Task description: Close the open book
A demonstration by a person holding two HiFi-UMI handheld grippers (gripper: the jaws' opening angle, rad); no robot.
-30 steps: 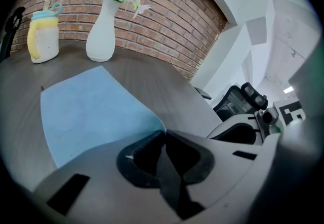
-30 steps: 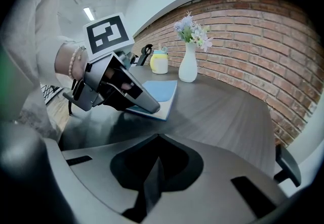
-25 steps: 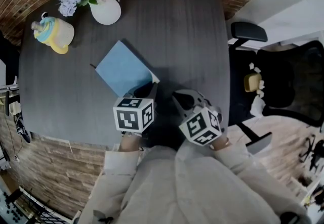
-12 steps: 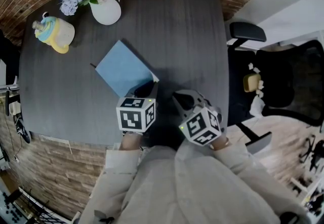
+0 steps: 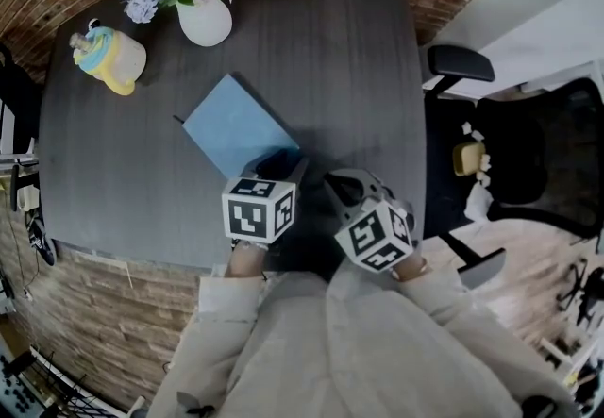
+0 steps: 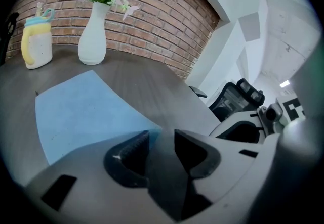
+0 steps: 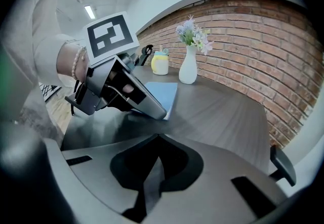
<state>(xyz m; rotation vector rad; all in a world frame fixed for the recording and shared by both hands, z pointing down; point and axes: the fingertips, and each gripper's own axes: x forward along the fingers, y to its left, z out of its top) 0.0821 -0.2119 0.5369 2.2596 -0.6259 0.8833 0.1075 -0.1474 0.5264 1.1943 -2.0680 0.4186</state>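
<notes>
The light blue book (image 5: 236, 128) lies closed and flat on the dark table (image 5: 359, 58). My left gripper (image 5: 283, 164) hovers at the book's near right corner. Its jaws have just been opening and now stand apart. In the left gripper view, the book (image 6: 81, 112) ends beside the left finger (image 6: 129, 152), and only bare table shows between the jaws of the left gripper (image 6: 161, 139). My right gripper (image 5: 335, 183) rests to the right of the book, shut on nothing. The right gripper view shows those closed jaws (image 7: 157, 142), the left gripper (image 7: 144, 101) and the book (image 7: 163, 94) beyond.
A white vase of flowers (image 5: 205, 20) and a yellow cup-shaped ornament (image 5: 109, 58) stand at the table's far left. A black office chair (image 5: 514, 142) sits past the table's right edge. The table's near edge runs just under my hands.
The left gripper's jaws have opened and let go of the book's near corner. The book stays flat and closed. The right gripper has not moved.
</notes>
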